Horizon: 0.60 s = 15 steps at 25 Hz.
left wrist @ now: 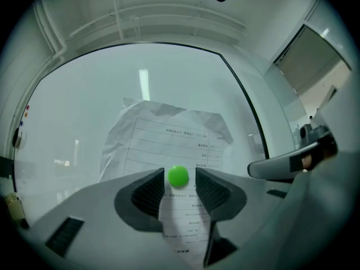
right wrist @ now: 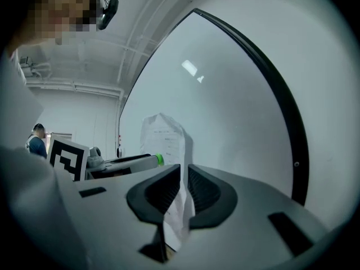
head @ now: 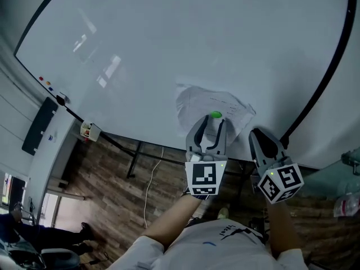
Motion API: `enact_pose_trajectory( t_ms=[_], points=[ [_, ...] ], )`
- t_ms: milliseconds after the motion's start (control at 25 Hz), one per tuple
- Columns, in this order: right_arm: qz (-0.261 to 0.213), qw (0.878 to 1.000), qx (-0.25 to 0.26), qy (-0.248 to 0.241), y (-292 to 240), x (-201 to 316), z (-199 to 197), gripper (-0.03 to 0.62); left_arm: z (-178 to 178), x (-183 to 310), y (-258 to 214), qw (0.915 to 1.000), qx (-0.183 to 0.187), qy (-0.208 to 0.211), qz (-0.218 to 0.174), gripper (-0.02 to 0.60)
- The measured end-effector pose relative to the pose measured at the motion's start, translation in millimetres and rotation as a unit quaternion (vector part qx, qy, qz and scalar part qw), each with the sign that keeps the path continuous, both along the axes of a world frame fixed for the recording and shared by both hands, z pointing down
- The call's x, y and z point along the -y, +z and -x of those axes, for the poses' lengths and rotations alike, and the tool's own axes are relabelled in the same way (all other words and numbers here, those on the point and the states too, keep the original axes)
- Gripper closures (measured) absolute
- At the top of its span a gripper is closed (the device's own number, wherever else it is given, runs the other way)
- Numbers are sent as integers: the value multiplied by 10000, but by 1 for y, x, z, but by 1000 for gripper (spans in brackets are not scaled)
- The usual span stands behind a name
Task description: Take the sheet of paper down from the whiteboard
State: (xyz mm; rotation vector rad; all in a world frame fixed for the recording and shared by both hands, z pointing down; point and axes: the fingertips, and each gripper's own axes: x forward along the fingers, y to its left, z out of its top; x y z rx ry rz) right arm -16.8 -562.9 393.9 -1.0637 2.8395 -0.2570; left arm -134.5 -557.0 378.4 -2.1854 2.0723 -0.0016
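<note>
A crumpled printed sheet of paper (head: 225,107) hangs on the whiteboard (head: 197,38), pinned by a round green magnet (head: 215,115). My left gripper (head: 211,122) points at the board with its jaws open on either side of the magnet (left wrist: 178,176); a thin gap shows on each side of it. The sheet (left wrist: 169,139) runs down behind the jaws. My right gripper (head: 257,135) is to the right, at the sheet's lower right edge. In the right gripper view its jaws (right wrist: 184,176) are shut on the edge of the paper (right wrist: 163,139), which hangs down between them.
The whiteboard's black frame (head: 332,66) curves down at the right. A black eraser tray (head: 39,125) and a small marker holder (head: 89,131) sit at the board's lower left edge. Stand legs and a cable (head: 149,176) cross the wooden floor. A person (right wrist: 38,140) stands far off.
</note>
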Motion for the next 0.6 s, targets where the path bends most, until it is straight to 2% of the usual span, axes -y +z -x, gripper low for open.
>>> enact_pose_trajectory(
  t_ms=[200,600],
  points=[
    [56,9999,-5,-120,1,10,5,523,-1,11,4,9999,-8,-136,50,414],
    [62,9995,81,-304,-6,17,16,522,1,14,4,9995,-38,-315,2,416]
  ],
)
